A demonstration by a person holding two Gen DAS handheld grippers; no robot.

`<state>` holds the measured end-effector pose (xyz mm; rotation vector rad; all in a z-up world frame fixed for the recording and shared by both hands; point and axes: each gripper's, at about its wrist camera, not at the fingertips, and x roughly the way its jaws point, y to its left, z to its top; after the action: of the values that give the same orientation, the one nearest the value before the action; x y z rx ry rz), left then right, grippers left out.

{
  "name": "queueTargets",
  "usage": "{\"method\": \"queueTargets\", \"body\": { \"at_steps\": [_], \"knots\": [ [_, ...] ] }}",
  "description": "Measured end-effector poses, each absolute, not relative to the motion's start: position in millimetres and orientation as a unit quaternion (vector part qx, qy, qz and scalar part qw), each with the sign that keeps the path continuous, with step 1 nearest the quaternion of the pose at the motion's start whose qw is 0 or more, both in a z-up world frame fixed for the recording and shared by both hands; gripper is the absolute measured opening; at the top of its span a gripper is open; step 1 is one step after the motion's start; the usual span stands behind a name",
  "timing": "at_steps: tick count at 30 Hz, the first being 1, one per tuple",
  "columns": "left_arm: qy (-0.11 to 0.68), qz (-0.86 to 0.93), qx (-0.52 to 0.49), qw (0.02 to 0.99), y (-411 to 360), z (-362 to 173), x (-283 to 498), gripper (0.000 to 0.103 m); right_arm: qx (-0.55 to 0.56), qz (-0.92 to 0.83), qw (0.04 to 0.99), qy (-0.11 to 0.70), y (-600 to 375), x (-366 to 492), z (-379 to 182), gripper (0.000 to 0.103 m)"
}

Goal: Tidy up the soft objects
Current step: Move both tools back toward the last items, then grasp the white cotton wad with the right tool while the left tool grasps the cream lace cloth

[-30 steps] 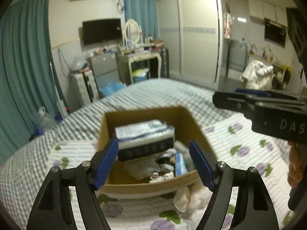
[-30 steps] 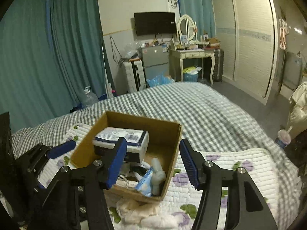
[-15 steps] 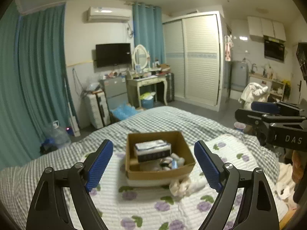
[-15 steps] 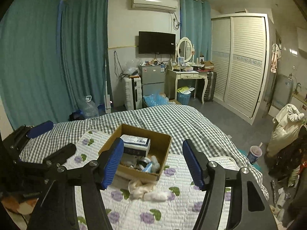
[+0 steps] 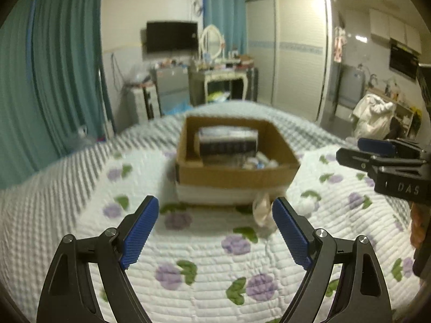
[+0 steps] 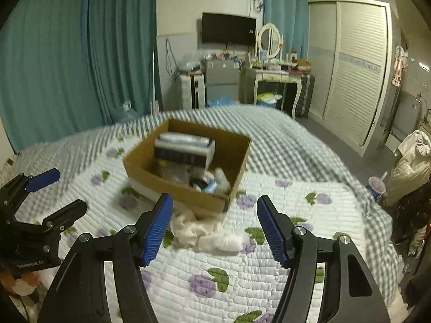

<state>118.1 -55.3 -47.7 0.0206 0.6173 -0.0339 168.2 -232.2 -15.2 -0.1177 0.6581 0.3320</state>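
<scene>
A brown cardboard box sits on the flowered quilt. It holds a dark and white pack and several small items. A crumpled pale cloth and a white soft bundle lie on the quilt in front of the box. My left gripper is open and empty, low over the quilt short of the box. My right gripper is open and empty, above the cloths.
A grey checked bedspread covers the far side of the bed. Beyond stand teal curtains, a dressing table, a white wardrobe and a pile of clothes at the right.
Both grippers have dropped lower and closer to the bed; the box and cloths look larger than half a second ago. Both stay open and empty.
</scene>
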Motion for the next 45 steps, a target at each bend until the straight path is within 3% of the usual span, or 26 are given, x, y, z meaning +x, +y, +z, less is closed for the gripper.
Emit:
{"method": "queueTargets", "body": {
  "at_steps": [9, 18, 21, 26, 40, 41, 42, 45],
  "knots": [
    [0.357, -0.015, -0.005, 0.934, -69.5, -113.0, 154.4, 0.088, -0.106, 0.182, 0.901, 0.38, -227.6, 217.2, -103.1, 0.065],
    [0.385, -0.017, 0.003, 0.923, -87.2, -142.2, 170.4, 0.088, -0.105, 0.211, 0.869, 0.435, -234.2, 254.6, -161.0, 0.064],
    [0.391, -0.018, 0.009, 0.92, -95.8, -146.7, 173.1, 0.088, -0.094, 0.242, 0.853, 0.453, -235.8, 256.2, -172.2, 0.043],
    [0.397, -0.026, 0.012, 0.917, -109.7, -149.4, 179.0, 0.088, -0.072, 0.265, 0.851, 0.448, -246.9, 252.3, -166.8, 0.036],
    [0.414, -0.06, -0.025, 0.908, -130.0, -154.1, 221.8, 0.085, -0.055, 0.233, 0.885, 0.4, -283.9, 259.2, -124.3, 0.036],
    [0.417, -0.063, -0.028, 0.907, -129.7, -156.2, 225.5, 0.081, -0.056, 0.231, 0.885, 0.4, -284.3, 260.2, -124.6, 0.036],
    [0.418, -0.065, -0.028, 0.905, -129.6, -157.1, 227.1, 0.068, -0.056, 0.23, 0.885, 0.4, -283.6, 260.6, -124.9, 0.036],
    [0.432, -0.081, -0.031, 0.898, -127.5, -161.8, 231.7, 0.047, -0.054, 0.23, 0.885, 0.402, -283.1, 261.4, -127.6, 0.036]
  ]
}}
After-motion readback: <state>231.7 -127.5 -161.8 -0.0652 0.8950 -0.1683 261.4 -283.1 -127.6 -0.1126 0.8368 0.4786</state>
